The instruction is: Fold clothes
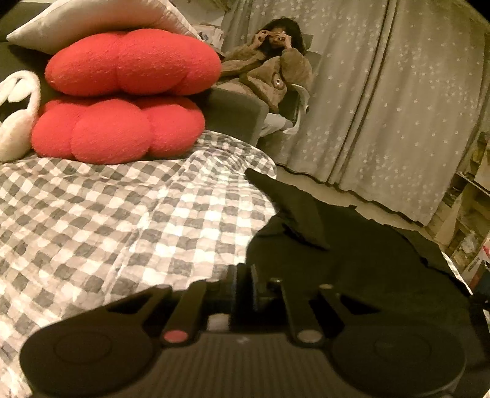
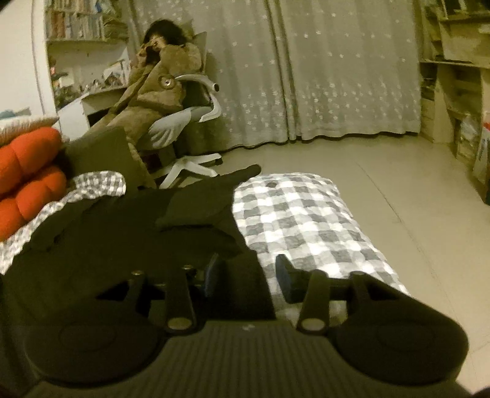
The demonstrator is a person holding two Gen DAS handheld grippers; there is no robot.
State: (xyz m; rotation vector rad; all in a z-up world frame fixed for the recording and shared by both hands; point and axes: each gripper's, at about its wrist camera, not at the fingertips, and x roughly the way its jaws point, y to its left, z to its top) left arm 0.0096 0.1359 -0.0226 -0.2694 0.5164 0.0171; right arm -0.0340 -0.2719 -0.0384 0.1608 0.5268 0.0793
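A black garment (image 1: 352, 245) lies crumpled on the checked bedspread (image 1: 107, 214) near the bed's edge. It also shows in the right wrist view (image 2: 137, 220). My left gripper (image 1: 245, 281) has its fingers close together at the garment's near left edge, seemingly pinching the black cloth. My right gripper (image 2: 248, 275) is open, its left finger (image 2: 214, 272) against the garment's right edge and its right finger (image 2: 284, 275) over the checked bedspread (image 2: 291, 214).
Two red cushions (image 1: 122, 98) and a white pillow (image 1: 92, 21) are stacked at the bed's head. A person (image 2: 159, 82) sits in a swivel chair by grey curtains (image 2: 306, 76). Shelves (image 2: 453, 91) stand at the right; bare floor (image 2: 413, 199) lies beyond the bed.
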